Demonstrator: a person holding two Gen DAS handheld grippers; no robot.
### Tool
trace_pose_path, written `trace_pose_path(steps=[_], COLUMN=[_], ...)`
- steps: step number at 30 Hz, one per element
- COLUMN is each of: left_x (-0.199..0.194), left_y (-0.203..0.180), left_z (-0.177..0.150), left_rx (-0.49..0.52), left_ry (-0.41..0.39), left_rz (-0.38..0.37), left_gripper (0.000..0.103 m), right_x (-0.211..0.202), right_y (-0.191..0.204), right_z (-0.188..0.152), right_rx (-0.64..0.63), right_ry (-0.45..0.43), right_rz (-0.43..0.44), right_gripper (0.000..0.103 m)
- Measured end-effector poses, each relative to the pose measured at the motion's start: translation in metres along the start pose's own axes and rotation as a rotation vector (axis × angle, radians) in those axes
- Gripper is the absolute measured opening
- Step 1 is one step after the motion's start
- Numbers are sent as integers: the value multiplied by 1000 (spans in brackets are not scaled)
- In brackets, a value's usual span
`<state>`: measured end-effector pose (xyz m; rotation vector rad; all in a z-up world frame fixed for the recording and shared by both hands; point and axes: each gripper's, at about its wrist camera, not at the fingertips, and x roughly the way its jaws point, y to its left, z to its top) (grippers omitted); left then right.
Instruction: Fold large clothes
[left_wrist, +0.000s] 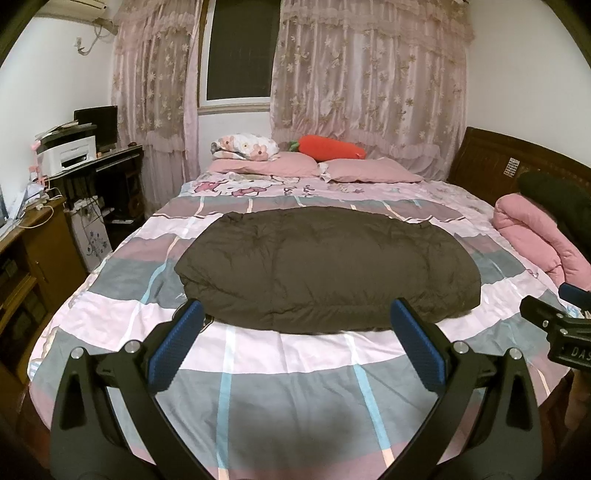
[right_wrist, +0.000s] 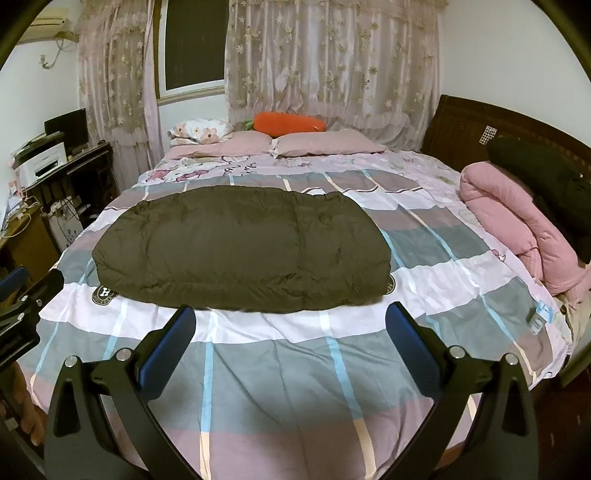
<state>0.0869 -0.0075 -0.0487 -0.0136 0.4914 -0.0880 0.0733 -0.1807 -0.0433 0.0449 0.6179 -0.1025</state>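
Left gripper (left_wrist: 297, 319): two matte black, curved, tapering arms, each with two round silver screw heads near the finger base. Fingers (left_wrist: 417, 347) carry blue pads with fine ribbed texture. Right gripper (right_wrist: 291, 325): identical build, black arms, silver screws, blue ribbed pads (right_wrist: 410, 350). Seen from the left wrist camera, the right gripper's black body bears white lettering "DAS", partly cut off.
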Motion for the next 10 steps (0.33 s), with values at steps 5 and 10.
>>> trace_pose_path(steps=[5, 10], left_x=[0, 2], left_y=[0, 0], left_z=[-1, -4], left_rx=[-12, -18], left_ry=[4, 13], left_rz=[-3, -6], left_gripper=[101, 101], right_x=[0, 0], right_y=[0, -1], right_z=[-1, 1], right_rx=[-1, -2], right_ry=[0, 2], right_rz=[-3, 0], right_gripper=[102, 102])
